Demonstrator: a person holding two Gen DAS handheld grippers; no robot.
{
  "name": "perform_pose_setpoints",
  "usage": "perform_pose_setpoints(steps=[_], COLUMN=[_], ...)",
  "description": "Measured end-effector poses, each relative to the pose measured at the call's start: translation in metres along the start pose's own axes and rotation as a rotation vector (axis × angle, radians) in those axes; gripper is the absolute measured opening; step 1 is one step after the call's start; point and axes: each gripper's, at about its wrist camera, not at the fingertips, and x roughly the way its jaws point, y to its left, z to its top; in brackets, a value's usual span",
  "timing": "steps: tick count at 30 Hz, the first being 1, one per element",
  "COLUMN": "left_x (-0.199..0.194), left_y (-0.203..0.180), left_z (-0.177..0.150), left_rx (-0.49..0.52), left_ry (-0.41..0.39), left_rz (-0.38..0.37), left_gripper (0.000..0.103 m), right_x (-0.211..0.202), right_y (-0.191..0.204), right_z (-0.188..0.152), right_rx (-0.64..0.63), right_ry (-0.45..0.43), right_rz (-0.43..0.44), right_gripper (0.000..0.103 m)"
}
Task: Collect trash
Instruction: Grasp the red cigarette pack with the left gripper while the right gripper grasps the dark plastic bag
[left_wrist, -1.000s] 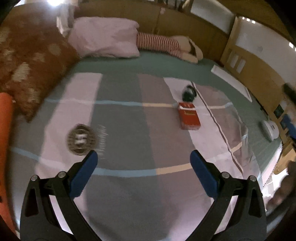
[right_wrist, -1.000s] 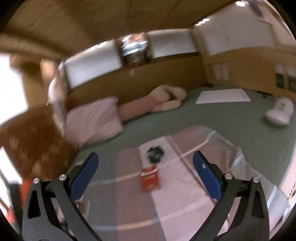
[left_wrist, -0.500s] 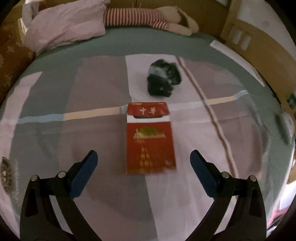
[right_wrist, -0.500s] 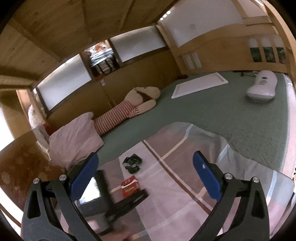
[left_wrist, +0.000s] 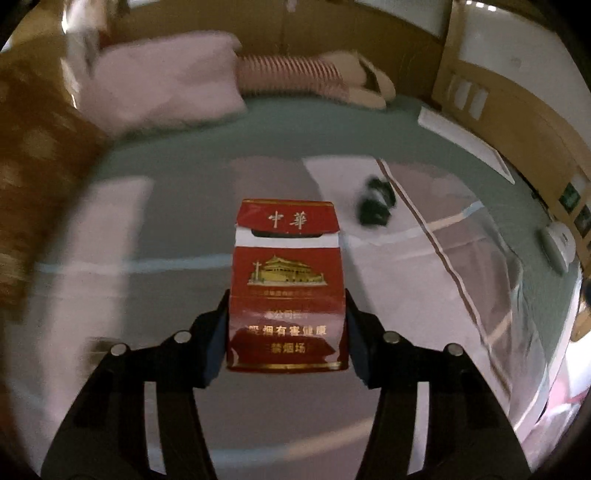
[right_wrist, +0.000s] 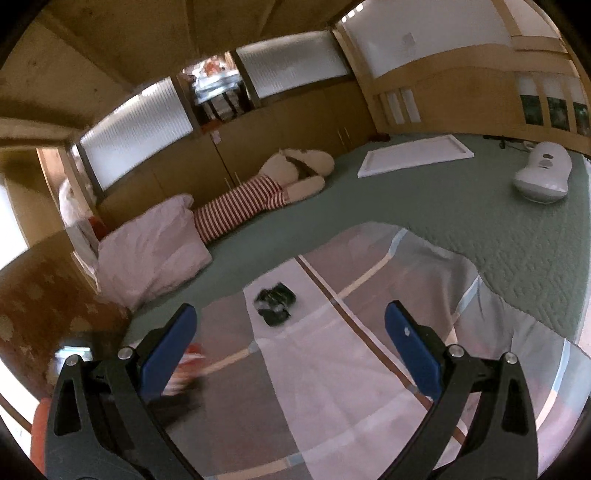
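A red cigarette pack with its lid ajar stands between the blue pads of my left gripper. The jaws are closing and both pads press its sides; it seems raised off the blanket. In the right wrist view the pack is a red blur at lower left, beside the dark left gripper. A crumpled black wrapper lies on the white stripe of the blanket, beyond and to the right of the pack. My right gripper hangs open and empty above the blanket, with the black wrapper just ahead of it.
A patchwork blanket covers the near part of a green bedspread. A pink pillow and a striped plush toy lie at the back. A white board and a white device sit at right, a brown cushion at left.
My left gripper came up to the red pack with its jaws wide, then narrowed them onto its sides; the pack now looks raised. The right gripper dipped a little, still open.
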Motion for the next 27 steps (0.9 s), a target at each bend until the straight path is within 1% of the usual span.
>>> perform_pose_setpoints(steps=[2,4,6,8,10,12,14,16,18,21,23,25,27], left_x=[-0.054,-0.1,-0.134,-0.153,-0.152,-0.148,-0.147,-0.146,-0.145,-0.143,-0.142,-0.14,-0.137], left_y=[0.027,0.052,0.07,0.086,0.092,0.095,0.099,0.104,0.109,0.114,0.116,0.118,0.122], left_z=[-0.005,-0.013,-0.022,-0.037,-0.043,-0.046,-0.049,-0.051,-0.053,-0.053,-0.052,-0.051,-0.05], left_rx=[-0.005,-0.038,-0.074,-0.112,-0.121,-0.1,-0.102,-0.107,-0.116,-0.118,-0.108,-0.104,-0.114], left_ry=[-0.074,-0.135,-0.193,-0.235,-0.234,-0.218,-0.217,-0.208,-0.205,-0.194,-0.192,-0.187,-0.18], left_rz=[0.019,0.017,0.023,0.045,0.048,0.041,0.029,0.015,0.001,-0.017,-0.01,-0.001,0.002], left_gripper=[0.056,0.056,0.056,0.056,0.056,0.056,0.056,0.056,0.056,0.056,0.056,0.056,0.056], right_x=[0.006,0.013,0.026,0.04,0.056,0.074,0.094,0.118,0.144,0.194,0.22,0.246,0.275], right_y=[0.005,0.013,0.025,0.036,0.046,0.058,0.073,0.08,0.085,0.091,0.096,0.102,0.102], right_z=[-0.004,-0.01,-0.02,-0.029,-0.036,-0.042,-0.046,-0.045,-0.039,-0.029,-0.023,-0.019,-0.017], right_rx=[-0.03,-0.078,-0.131,-0.169,-0.192,-0.233,-0.321,-0.358,-0.359,-0.326,-0.311,-0.312,-0.29], right_ry=[0.035,0.071,0.12,0.174,0.224,0.263,0.253,0.254,0.254,0.295,0.307,0.315,0.349], right_rz=[0.001,0.002,0.005,0.013,0.035,0.034,0.015,-0.021,-0.055,-0.115,-0.14,-0.186,-0.222], right_gripper=[0.1,0.1,0.1,0.1,0.1,0.1,0.1,0.1,0.1,0.1,0.1,0.099,0.099])
